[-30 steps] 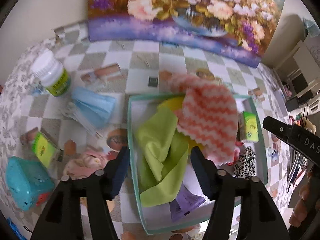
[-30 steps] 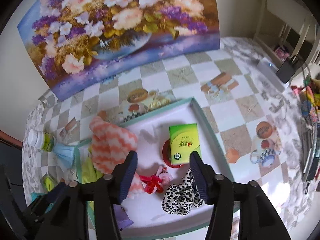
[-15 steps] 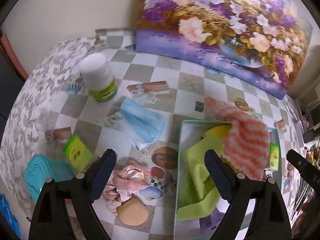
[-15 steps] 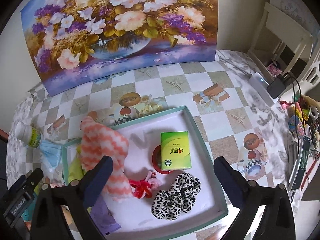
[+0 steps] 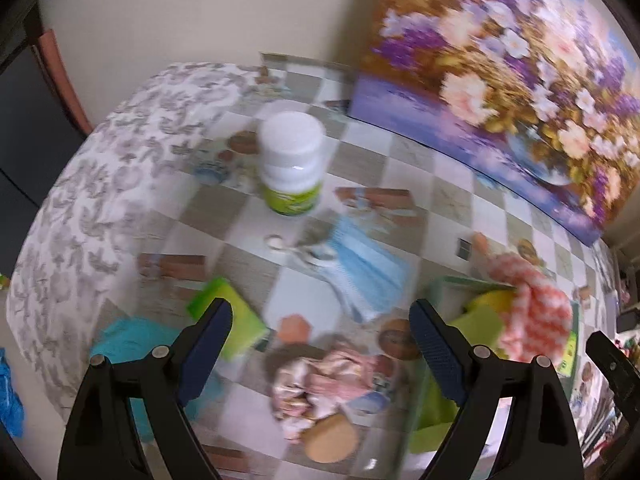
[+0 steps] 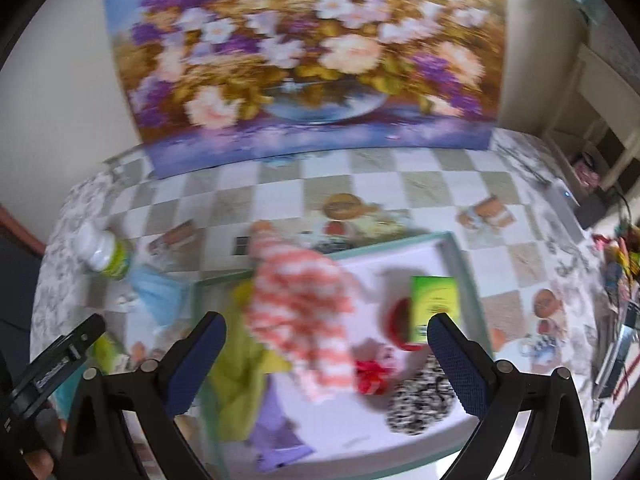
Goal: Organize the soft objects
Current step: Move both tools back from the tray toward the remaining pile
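Between placements: both grippers stood empty over the table, each with jaws that had just been opening and nothing between them. The left gripper (image 5: 320, 344) was spread wide above the loose items outside the tray (image 6: 460, 264); the right gripper (image 6: 326, 354) was spread as wide over the tray itself. Soft items already in the tray were the striped cloth (image 6: 304, 304), draped over the rim at 11 o'clock, the green cloth (image 6: 236, 364) at 8 o'clock, a red bow (image 6: 370, 376) and a spotted scrunchie (image 6: 420, 408) toward 5 o'clock, beside a green box (image 6: 434, 306). Soft items apparently left to gather lay on the table: the pink bundle (image 5: 328, 384) directly between the left jaws, and the blue mask (image 5: 364, 268) at 12 o'clock from it, near the bottle (image 5: 292, 164). The next move likely called for lowering the left gripper squarely over the bundle and closing on its bulk. Motion blur left all label print on bottle and boxes unreadable.
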